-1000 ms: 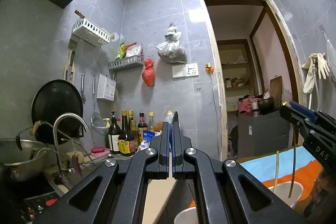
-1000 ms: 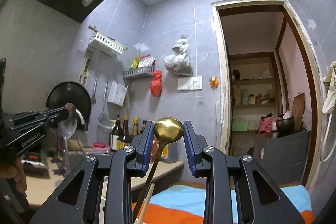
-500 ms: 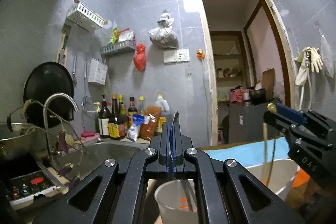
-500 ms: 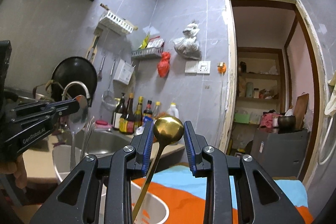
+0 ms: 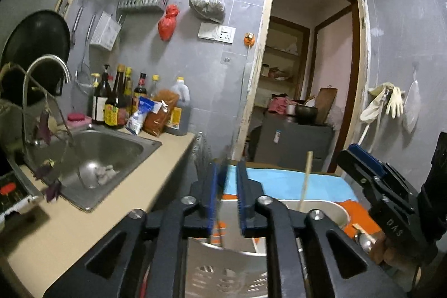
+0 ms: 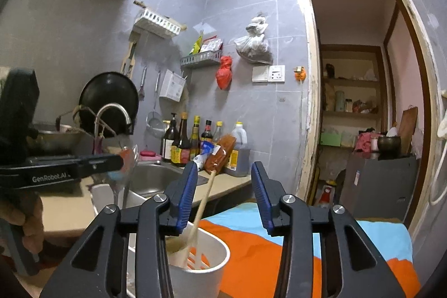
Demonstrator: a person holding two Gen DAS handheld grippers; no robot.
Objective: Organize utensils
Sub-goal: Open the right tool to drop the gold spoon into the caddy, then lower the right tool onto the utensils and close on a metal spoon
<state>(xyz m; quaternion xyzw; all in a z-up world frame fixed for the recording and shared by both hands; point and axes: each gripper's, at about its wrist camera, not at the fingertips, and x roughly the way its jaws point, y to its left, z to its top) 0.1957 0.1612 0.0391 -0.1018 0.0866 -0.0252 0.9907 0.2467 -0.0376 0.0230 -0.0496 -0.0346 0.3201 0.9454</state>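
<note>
My right gripper (image 6: 223, 172) has its jaws opening, wide apart. The gold spoon (image 6: 220, 152) stands between them, free of the pads, its handle leaning down into a white cup (image 6: 212, 256). My left gripper (image 5: 226, 169) is also opening, with a narrow gap between its blue pads. A blurred silver spoon (image 6: 127, 158) is at its tip, over a second white holder (image 6: 102, 190). In the left wrist view the silver utensil (image 5: 199, 151) is a streak beside the left pad. The perforated holder (image 5: 223, 270) lies below, and the right gripper (image 5: 360, 158) is at the right.
A steel sink (image 5: 106, 147) with a tap (image 5: 44, 69) is set in the beige counter (image 5: 156, 178) to the left. Sauce bottles (image 5: 120, 99) line the wall. An orange and blue cloth (image 6: 251, 242) covers the table. A doorway (image 6: 357, 102) is at the right.
Both grippers' jaws have parted. The gold spoon has slid down from the right pads into the cup. The left gripper has tilted down and rolled, and its silver spoon is blurred in motion.
</note>
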